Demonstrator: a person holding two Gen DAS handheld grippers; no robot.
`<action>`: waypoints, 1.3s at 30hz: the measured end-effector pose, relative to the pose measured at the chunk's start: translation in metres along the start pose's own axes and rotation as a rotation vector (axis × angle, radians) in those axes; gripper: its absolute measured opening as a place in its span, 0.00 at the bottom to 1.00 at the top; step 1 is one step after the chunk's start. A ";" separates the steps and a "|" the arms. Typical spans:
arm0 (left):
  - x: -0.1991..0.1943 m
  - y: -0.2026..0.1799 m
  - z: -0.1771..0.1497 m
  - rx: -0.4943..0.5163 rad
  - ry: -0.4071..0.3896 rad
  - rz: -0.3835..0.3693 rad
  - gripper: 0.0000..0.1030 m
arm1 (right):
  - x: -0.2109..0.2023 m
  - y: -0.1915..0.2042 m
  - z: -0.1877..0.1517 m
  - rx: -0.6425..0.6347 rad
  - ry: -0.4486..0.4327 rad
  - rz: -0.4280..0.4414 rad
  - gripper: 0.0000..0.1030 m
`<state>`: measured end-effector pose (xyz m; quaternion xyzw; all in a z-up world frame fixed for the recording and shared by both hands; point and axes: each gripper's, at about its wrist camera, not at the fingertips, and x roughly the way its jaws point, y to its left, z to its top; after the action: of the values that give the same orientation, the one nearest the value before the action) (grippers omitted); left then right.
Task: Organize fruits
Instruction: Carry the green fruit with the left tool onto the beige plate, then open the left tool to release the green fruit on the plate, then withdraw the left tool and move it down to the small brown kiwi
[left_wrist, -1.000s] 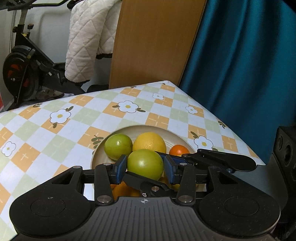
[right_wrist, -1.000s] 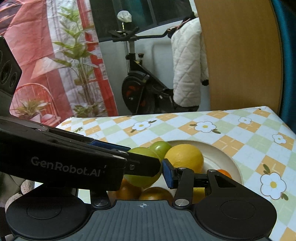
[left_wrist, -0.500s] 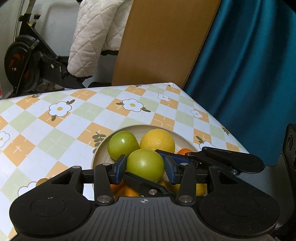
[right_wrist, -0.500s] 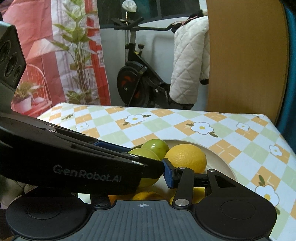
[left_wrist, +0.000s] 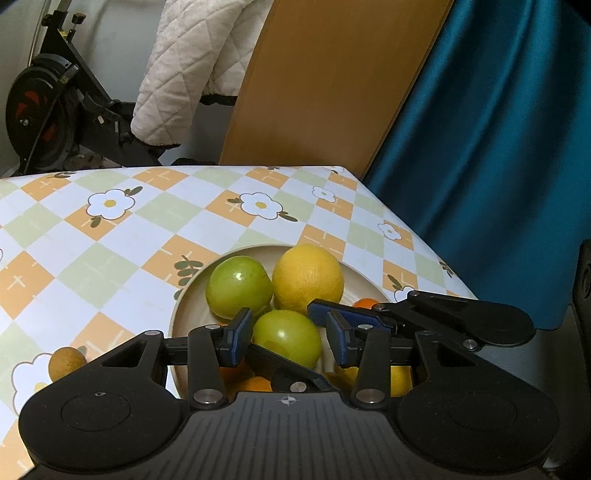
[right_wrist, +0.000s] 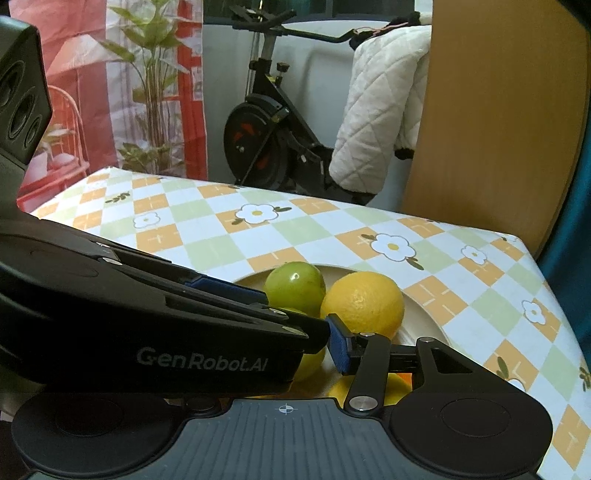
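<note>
Two green fruits, yellow citrus, heaped in cream bowl

Dim indoor light, sharp focus, fisheye-bent edges

Orange fruits in the plate — mostly hidden behind the left gripper, count not tellable. Front green fruit in the right wrist view: largely covered by the left gripper's body. Small brown item on the worktop — partly occluded, kind not tellable.
</note>
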<state>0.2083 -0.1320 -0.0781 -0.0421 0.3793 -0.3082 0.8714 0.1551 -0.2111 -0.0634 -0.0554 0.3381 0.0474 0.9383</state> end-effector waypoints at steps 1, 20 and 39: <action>0.001 0.000 0.000 -0.001 0.001 -0.003 0.44 | 0.000 0.000 0.000 0.002 0.005 -0.002 0.45; -0.022 0.005 0.008 -0.006 -0.030 0.063 0.47 | -0.016 -0.023 -0.005 0.121 -0.042 0.000 0.45; -0.082 0.013 -0.001 -0.033 -0.155 0.192 0.47 | -0.042 -0.011 -0.003 0.123 -0.107 0.039 0.45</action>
<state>0.1709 -0.0747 -0.0310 -0.0435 0.3182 -0.2130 0.9228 0.1225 -0.2247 -0.0377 0.0117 0.2909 0.0478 0.9555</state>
